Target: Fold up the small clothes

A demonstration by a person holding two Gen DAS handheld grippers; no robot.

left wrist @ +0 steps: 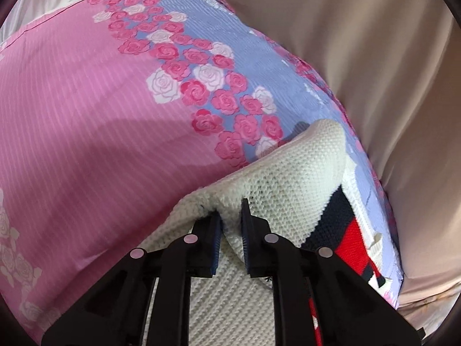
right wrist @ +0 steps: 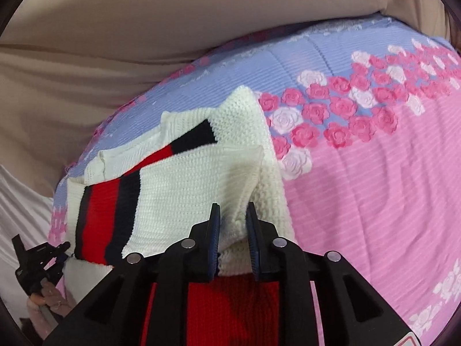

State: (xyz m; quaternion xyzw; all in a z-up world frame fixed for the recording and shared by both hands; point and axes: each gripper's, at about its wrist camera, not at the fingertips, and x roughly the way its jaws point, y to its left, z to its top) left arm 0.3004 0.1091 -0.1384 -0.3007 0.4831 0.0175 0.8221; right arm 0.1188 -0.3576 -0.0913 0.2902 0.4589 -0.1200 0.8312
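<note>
The left claw (left wrist: 231, 216) is clamped on a raised fold of the sweater (left wrist: 276, 173), its two blue-padded fingers (left wrist: 216, 239) pinching a ridge of cream knit between them, so that the cloth bunches up over the tips. The right claw (right wrist: 233, 225) is likewise clamped on the sweater (right wrist: 187, 178), holding a gathered white edge between its pads, with red knit showing just beneath the fingers. The sweater is a cream-white knit with a red band edged in dark navy; in the right wrist view it lies partly lifted and doubled over itself, the striped band running slantwise from the lower left up toward the middle, a white ribbed edge showing at its far side. It rests on a bedspread (right wrist: 374, 187) that is pink with fine stripes on one side and pale blue on the other, a trail of pink and white roses (left wrist: 201, 86) running between the two colours. The sweater sits near the blue edge of the bedspread (left wrist: 72, 115), close to where beige cloth (right wrist: 144, 28) rises behind it. At the lower left of the right wrist view the left claw (right wrist: 62, 249) appears from outside, touching the striped end of the sweater, with the hand (right wrist: 49, 297) gripping its handle below
</note>
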